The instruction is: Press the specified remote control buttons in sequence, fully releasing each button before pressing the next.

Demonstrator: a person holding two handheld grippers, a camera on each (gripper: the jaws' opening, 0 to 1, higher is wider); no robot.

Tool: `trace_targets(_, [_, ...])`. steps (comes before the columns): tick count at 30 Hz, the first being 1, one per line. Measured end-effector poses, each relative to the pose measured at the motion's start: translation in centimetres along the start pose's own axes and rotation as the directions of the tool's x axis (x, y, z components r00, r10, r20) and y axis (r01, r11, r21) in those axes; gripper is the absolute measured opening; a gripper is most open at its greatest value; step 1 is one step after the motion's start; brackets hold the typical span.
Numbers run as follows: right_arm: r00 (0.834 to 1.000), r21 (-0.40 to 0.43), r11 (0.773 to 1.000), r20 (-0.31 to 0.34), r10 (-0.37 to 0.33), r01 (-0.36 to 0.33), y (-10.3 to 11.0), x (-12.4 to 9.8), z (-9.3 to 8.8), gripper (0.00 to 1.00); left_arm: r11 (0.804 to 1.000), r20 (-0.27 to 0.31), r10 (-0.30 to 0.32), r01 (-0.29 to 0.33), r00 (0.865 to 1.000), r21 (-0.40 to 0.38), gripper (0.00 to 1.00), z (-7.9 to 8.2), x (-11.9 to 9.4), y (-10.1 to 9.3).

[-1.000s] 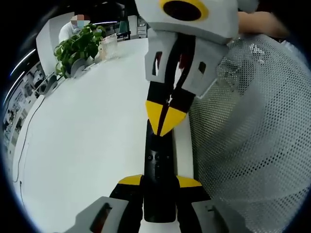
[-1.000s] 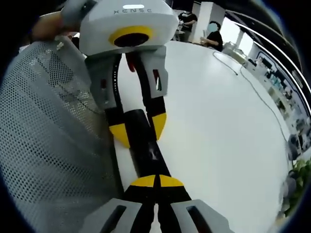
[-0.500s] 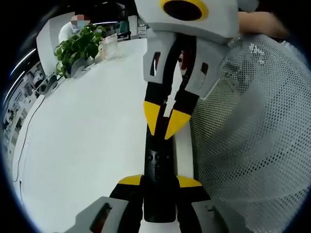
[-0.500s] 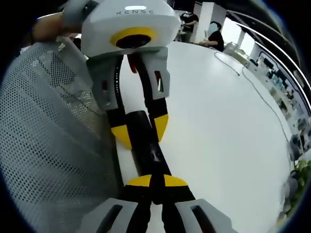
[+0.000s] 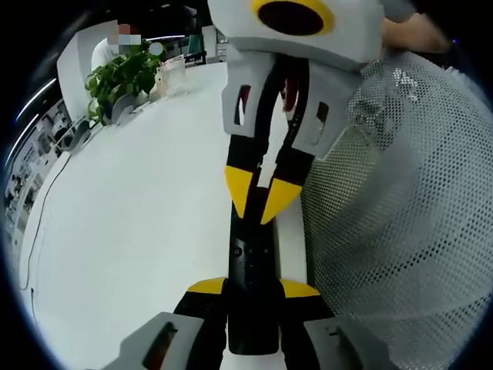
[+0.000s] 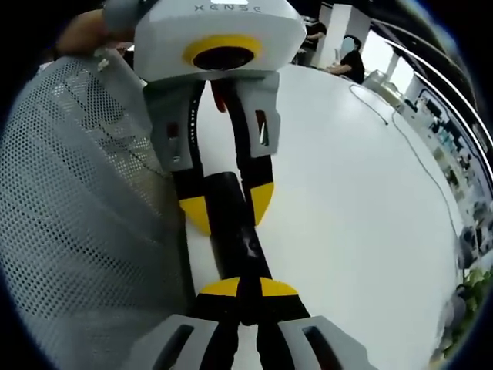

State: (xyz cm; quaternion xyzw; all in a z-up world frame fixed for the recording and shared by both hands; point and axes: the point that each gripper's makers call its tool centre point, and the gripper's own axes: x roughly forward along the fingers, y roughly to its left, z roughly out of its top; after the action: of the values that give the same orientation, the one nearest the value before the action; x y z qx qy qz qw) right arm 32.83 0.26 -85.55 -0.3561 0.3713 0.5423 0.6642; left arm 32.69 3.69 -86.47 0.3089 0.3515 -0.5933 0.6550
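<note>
Black remote control (image 5: 252,289) lying lengthwise on the white counter (image 5: 131,223), beside a grey mesh-clad person. The left gripper (image 5: 253,287) clamps its near end between narrow fingers. The right gripper (image 6: 240,289), fingers parted by a slim gap, poises its yellow tips at the remote's opposite end; contact cannot be told. A potted plant (image 5: 123,77) stands far off.

Long, slim black plastic remote control (image 5: 252,289), lower centre of the left gripper view: it lies lengthwise along the near edge of the white table (image 5: 131,231), its small dark buttons facing up. In the right gripper view the same remote control (image 6: 231,227) runs from lower centre toward mid-frame, slightly tilted leftward.
</note>
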Motion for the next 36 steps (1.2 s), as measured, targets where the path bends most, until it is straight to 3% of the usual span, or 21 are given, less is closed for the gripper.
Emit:
trace_targets(10, [1.0,-0.01,1.0,0.019,-0.016,0.016,-0.07,-0.06,0.1,0.04,1.0,0.001,0.006,-0.006,1.0,-0.003,0.25,0.02,-0.01,-0.03])
trace_targets(17, [0.999,0.035,0.999,0.042,0.004,-0.005,-0.19,0.12,0.4,0.05,1.0,0.005,0.004,-0.004,1.0,-0.003,0.25,0.03,-0.02,-0.06])
trace_targets(25, [1.0,-0.047,0.999,-0.017,-0.012,0.011,0.04,0.4,0.44,0.05,1.0,0.006,0.001,-0.001,1.0,-0.001,0.25,0.02,-0.02,-0.07])
trace_targets(36, [0.999,0.051,0.999,0.046,-0.013,0.01,-0.19,0.12,0.36,0.05,1.0,0.013,0.004,-0.004,1.0,-0.01,0.25,0.05,-0.04,-0.05])
